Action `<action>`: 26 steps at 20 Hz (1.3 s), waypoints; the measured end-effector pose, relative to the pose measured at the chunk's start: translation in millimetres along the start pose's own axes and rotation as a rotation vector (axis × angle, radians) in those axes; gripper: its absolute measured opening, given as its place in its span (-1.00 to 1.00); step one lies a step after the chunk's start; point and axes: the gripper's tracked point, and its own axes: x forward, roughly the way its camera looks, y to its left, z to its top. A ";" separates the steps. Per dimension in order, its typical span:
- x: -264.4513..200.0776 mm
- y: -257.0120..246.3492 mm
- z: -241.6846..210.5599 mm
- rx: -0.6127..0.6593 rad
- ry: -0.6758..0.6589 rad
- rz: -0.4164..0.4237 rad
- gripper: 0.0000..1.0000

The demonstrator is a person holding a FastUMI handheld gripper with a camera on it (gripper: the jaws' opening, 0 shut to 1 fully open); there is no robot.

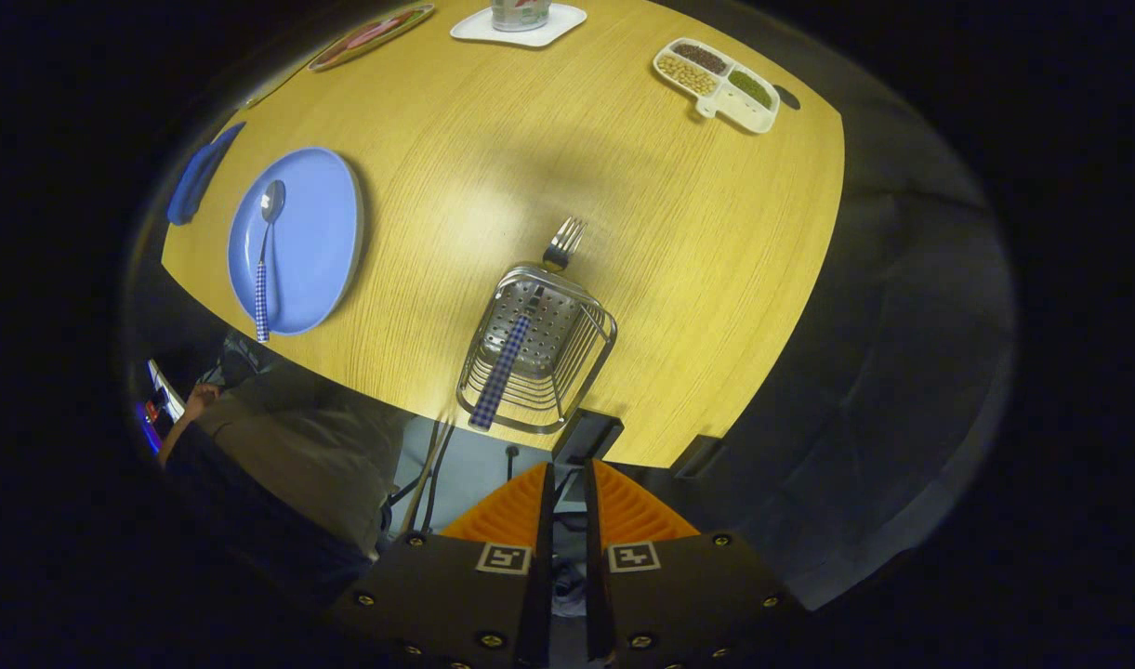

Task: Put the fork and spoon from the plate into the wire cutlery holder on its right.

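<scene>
Fingers of the hand-held gripper (pixel 567 483) nearly closed, empty, short of the cutlery holder (pixel 537 348).

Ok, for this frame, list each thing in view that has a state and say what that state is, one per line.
Fork: in the wire cutlery holder, tines sticking out past its far rim.
Spoon: lying on the blue plate, not yet moved.
Blue plate: flat on the table, holding the spoon.
Wire cutlery holder: on the table, holding the fork.
Gripper: nearly closed on nothing, held back from the table edge.
Divided tray: compartments filled with dry goods.
</scene>
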 end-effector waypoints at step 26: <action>-27.9 270.6 76.2 -0.115 -0.316 0.279 -0.37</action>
